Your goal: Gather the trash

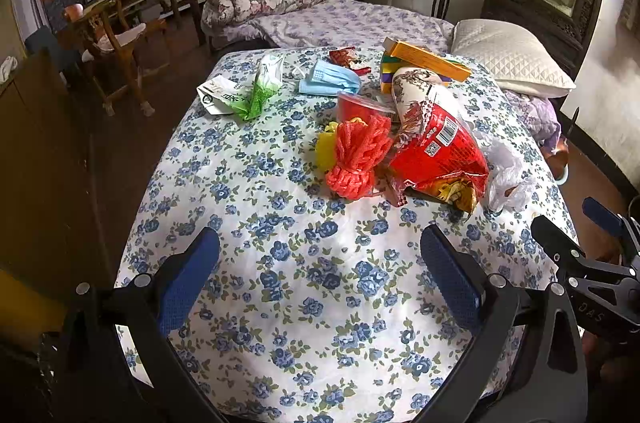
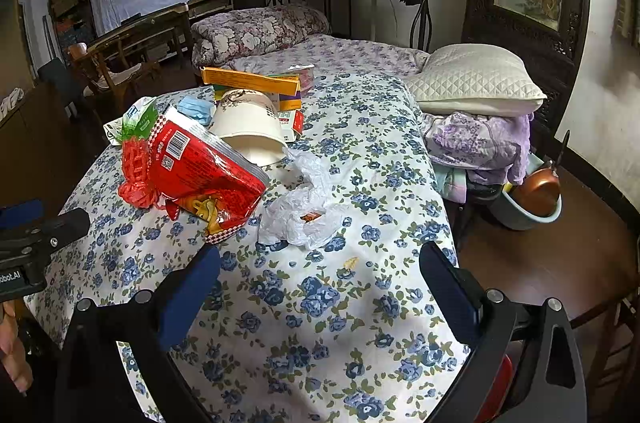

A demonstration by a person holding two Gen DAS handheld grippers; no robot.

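1. Both claws, left [image 1: 320, 279] and right [image 2: 320, 287], gape wide and empty above the floral bedspread [image 1: 304, 287].
2. The red snack bag [image 1: 436, 151] lies mid-bed, long axis diagonal, torn mouth toward the cameras.
3. Only the right view shows the copper pan [image 2: 538, 193].

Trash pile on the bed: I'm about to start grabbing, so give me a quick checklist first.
1. Left gripper open, nothing between the fingers: ok.
2. Right gripper open, nothing held: ok.
3. Clear plastic bag nearest the right gripper, unobstructed: ok.
4. Red snack bag leans on the paper cup; may shift: not ok.
5. Trash bin in view: not ok.
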